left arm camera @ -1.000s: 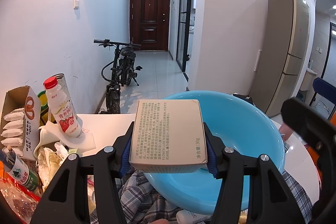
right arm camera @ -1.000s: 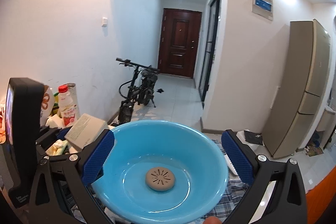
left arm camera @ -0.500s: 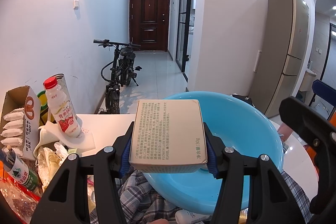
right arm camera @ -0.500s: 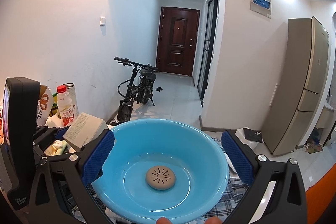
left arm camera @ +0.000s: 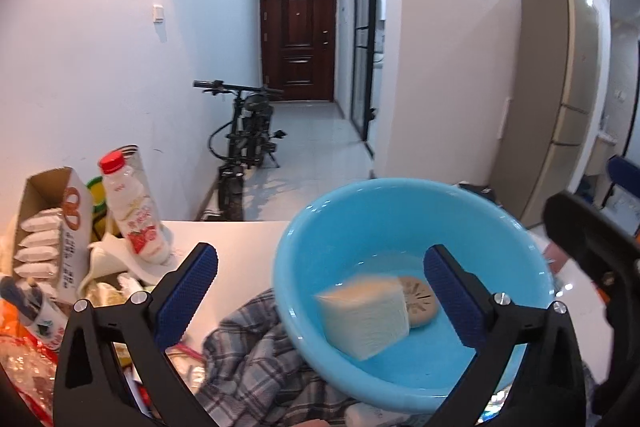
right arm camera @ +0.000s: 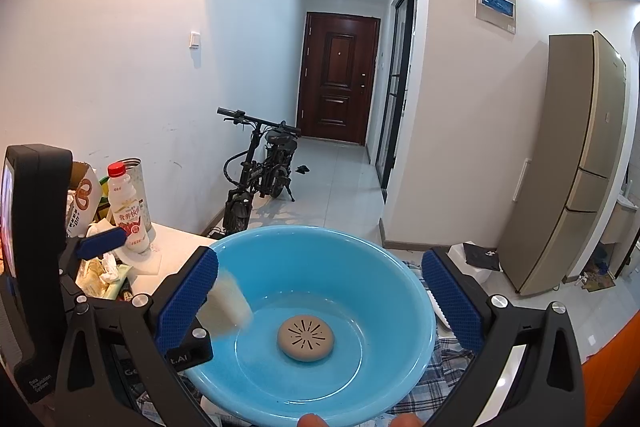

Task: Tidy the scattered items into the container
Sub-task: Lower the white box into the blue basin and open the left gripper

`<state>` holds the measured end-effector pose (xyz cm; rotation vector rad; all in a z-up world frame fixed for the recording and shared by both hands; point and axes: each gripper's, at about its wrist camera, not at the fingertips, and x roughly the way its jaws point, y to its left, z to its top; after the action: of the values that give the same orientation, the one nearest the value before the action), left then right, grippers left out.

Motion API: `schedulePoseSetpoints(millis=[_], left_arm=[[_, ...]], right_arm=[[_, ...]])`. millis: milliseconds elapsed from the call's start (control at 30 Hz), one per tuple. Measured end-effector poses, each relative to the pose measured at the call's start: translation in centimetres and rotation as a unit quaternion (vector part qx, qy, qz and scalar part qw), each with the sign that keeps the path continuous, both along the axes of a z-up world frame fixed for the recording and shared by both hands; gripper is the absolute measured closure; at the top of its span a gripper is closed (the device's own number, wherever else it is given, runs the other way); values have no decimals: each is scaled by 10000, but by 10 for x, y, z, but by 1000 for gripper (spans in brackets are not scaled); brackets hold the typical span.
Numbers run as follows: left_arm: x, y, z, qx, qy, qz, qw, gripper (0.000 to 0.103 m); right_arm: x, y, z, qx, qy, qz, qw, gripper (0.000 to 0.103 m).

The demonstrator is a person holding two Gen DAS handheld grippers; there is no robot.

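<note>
Left gripper (left arm camera: 320,285) jaws are opening, nothing pressed between them; the box (left arm camera: 364,319), blurred, sits in the blue basin (left arm camera: 400,195) by a round puck (left arm camera: 420,301). Right gripper (right arm camera: 320,301) gapes empty

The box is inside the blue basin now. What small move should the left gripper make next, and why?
Probably draw the left gripper back and swing it toward the clutter at left. Its jaws are opening with nothing between the pads, and the beige box is blurred inside the blue basin beside the round tan disc, so this item seems delivered. The strawberry milk bottle and other items remain on the table.
</note>
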<state>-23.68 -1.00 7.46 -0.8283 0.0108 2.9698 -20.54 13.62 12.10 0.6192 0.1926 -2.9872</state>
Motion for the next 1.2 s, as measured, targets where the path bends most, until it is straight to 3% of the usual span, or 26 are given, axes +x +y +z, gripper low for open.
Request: schedulePoseSetpoints(millis=[867,1200], left_arm=[[9,6,7,-156,39,-32,9999,0],[12,4,12,-39,79,-47,10000,0]], right_arm=[[-1,-8,-2,155,39,-61,9999,0],[2,-7,-2,161,49,-61,9998,0]])
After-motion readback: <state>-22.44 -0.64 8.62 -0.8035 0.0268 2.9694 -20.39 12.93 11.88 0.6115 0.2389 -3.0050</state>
